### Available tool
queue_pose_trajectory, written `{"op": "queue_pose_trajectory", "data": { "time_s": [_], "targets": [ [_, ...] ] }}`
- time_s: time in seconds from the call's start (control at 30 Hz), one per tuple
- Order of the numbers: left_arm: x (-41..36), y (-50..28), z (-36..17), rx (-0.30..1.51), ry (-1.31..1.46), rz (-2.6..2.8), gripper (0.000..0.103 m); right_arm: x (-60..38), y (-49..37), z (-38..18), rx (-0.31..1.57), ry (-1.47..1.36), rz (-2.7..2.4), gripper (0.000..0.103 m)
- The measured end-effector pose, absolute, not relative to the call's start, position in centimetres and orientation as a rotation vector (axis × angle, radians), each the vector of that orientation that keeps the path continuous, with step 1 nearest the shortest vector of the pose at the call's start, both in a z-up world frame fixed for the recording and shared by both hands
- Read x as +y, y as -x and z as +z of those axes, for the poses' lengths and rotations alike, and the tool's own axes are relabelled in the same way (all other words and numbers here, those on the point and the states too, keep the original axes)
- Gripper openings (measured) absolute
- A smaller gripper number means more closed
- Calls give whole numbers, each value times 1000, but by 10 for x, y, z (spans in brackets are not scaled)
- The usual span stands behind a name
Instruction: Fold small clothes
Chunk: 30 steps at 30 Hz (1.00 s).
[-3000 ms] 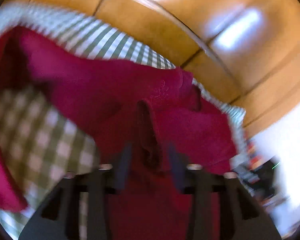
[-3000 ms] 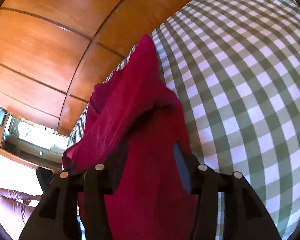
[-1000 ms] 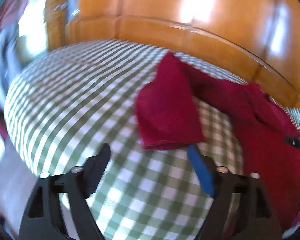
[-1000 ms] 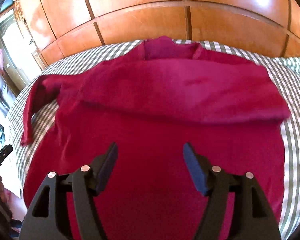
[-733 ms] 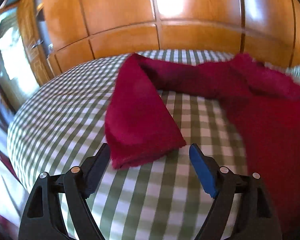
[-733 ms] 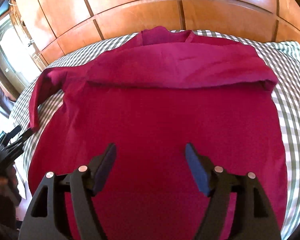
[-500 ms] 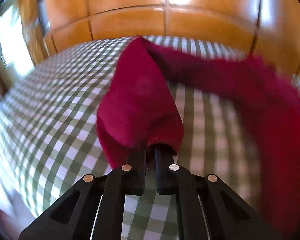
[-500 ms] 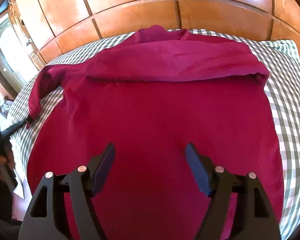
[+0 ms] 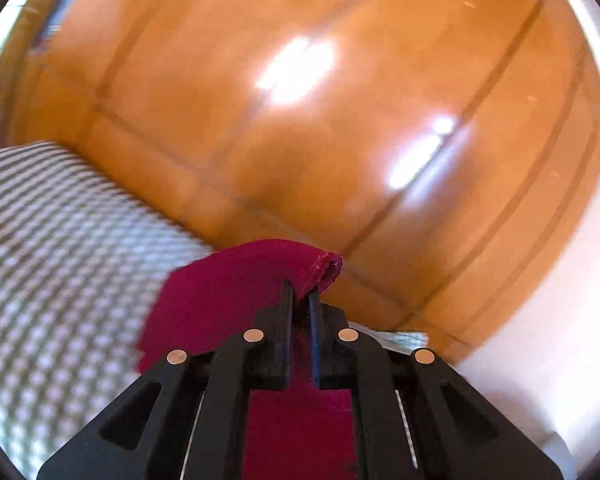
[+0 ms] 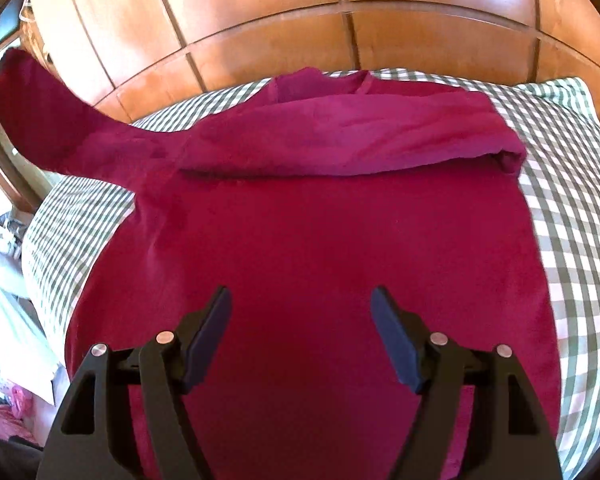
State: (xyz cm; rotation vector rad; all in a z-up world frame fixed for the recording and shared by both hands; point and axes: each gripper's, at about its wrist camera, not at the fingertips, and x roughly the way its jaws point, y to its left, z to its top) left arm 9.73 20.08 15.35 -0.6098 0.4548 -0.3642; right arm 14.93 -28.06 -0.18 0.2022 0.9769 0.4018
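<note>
Crimson knit: the sweater (image 10: 320, 248) lies spread on the green-checked bedcover (image 10: 572, 216), 1 sleeve (image 10: 340, 140) already folded across its chest, the other sleeve (image 9: 236, 300) lifted clear, its cuff clamped in the left gripper (image 9: 300, 300). The right gripper (image 10: 300, 312) hovers over the body, jaws apart, nothing between them. The thin pinch could slip, or the body drag and wrinkle, with nothing pinning it. Only the right view shows the whole garment; only the left shows the grip, against wooden panels (image 9: 300, 120).
</note>
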Motion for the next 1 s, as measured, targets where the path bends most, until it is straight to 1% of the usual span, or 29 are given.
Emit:
{"op": "queue_pose_trajectory", "data": {
  "time_s": [0.1,0.17,0.27,0.3,0.33,0.37,0.4,0.43,0.47,0.5,0.57,0.7,0.8,0.93,0.97,1.0],
  "targets": [
    [146,-118,161,470,596,-499,6,-295,-152,-1,970,-226,374,72],
    [108,-133,154,509,580,-554,6,-308,-156,-2,972,-256,348,72],
    [42,-160,127,603,533,-612,6,-324,-160,-5,982,-290,311,72],
    [18,-170,109,649,507,-623,6,-329,-162,-7,990,-305,300,72],
    [4,-176,96,691,492,-631,8,-336,-163,-10,1001,-325,288,72],
    [-12,-182,77,765,474,-640,19,-341,-165,-12,1006,-339,281,72],
    [-19,-185,61,811,478,-648,27,-344,-165,-13,1010,-348,278,72],
    [-22,-183,47,837,485,-639,41,-348,-167,-15,1017,-359,277,72],
    [-21,-179,35,844,479,-620,49,-350,-168,-16,1020,-368,281,72],
    [-19,-176,27,844,468,-610,51,-352,-169,-17,1017,-372,285,72],
    [-5,-165,9,863,433,-573,52,-352,-173,-18,1018,-397,296,72],
    [33,-143,-24,901,396,-466,52,-346,-190,-17,1022,-491,363,66],
    [50,-129,-45,918,393,-399,52,-333,-209,-23,1063,-566,429,66],
    [70,-120,-66,951,443,-349,52,-293,-236,-26,1082,-475,446,66],
    [72,-121,-66,943,455,-351,52,-284,-241,-25,1080,-429,431,60],
    [71,-120,-66,936,465,-352,52,-277,-245,-23,1078,-379,417,44]
  ]
}}
